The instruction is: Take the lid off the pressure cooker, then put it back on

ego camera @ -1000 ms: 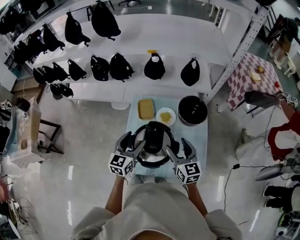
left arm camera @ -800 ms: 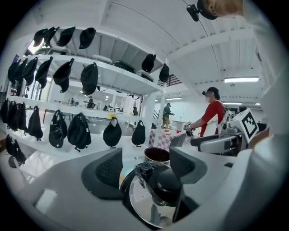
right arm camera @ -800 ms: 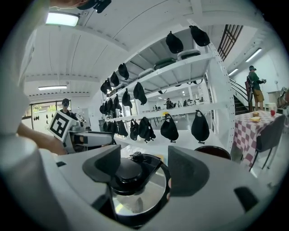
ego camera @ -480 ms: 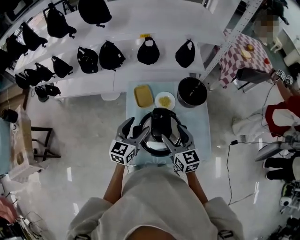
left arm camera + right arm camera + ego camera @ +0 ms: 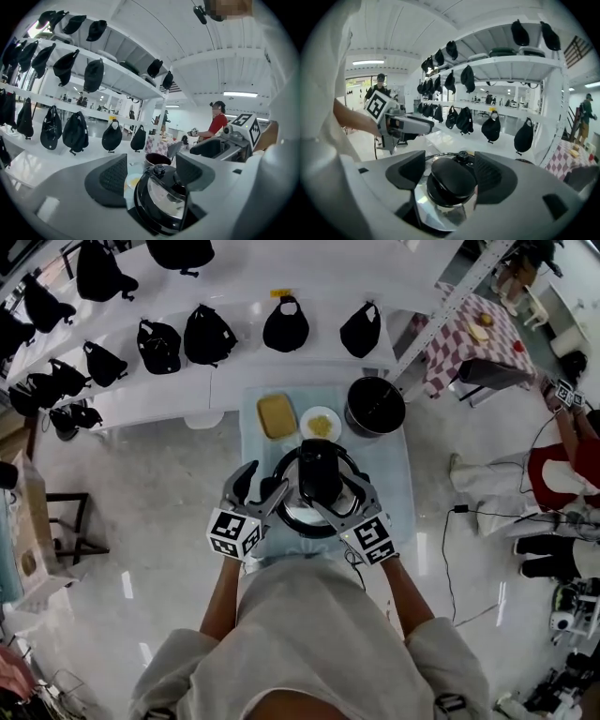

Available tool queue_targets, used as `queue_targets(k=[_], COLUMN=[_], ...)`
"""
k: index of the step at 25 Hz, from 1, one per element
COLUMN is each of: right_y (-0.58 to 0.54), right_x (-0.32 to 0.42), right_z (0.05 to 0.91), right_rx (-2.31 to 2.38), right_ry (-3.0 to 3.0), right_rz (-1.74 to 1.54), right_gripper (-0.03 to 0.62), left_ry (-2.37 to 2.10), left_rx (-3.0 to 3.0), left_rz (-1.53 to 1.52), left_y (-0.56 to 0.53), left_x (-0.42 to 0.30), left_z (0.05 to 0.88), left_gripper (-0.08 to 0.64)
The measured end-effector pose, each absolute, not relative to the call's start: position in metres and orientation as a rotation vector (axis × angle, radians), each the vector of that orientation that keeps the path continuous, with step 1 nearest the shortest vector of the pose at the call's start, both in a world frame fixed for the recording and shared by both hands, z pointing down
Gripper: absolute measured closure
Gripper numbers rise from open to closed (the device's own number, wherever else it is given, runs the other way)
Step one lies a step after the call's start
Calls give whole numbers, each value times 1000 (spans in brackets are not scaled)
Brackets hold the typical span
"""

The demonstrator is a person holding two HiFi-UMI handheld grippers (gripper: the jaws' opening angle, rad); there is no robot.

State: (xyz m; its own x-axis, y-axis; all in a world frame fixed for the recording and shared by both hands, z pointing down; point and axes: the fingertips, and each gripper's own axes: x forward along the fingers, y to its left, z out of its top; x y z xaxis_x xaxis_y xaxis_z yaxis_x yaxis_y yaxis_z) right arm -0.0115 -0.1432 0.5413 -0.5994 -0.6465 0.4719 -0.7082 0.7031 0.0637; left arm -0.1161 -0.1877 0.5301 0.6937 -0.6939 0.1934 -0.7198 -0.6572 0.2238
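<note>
Presently the right gripper has its jaws apart on either side of the black knob of the lid. One pad is close against the knob; the other stands clear of it. The left gripper is also spread, with the lid's near rim between its pads and not clamped.

The lid lies over the cooker, at the near middle of the table. We cannot tell whether it is fully seated.

Handling, our judgement: glass pane in a black rim, so stiff, fairly heavy, breakable, and slick on the pane. The knob is the place to grip. The rim is better only for steadying.

The cooker's contents are hidden under the lid. Beyond it, the tray shows flat yellow and the plate carries a small yellow heap. The pot, far right, is dark inside; we cannot make out any contents.
</note>
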Motion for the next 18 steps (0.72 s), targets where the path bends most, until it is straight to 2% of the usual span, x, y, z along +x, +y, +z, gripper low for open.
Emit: queue_targets(k=[9, 18], right_y=[-138, -143], right_x=[-24, -25], right_z=[561, 593], right_rx=[539, 248], right_ry=[-2283, -2116], right_rz=[11, 67], right_gripper=[290, 290], left_ry=[-1115, -1141], left_rx=[2635, 2622], left_rz=[123, 132], left_y=[-184, -180], left_x=[-111, -117], left_z=[525, 527], left_gripper=[241, 241])
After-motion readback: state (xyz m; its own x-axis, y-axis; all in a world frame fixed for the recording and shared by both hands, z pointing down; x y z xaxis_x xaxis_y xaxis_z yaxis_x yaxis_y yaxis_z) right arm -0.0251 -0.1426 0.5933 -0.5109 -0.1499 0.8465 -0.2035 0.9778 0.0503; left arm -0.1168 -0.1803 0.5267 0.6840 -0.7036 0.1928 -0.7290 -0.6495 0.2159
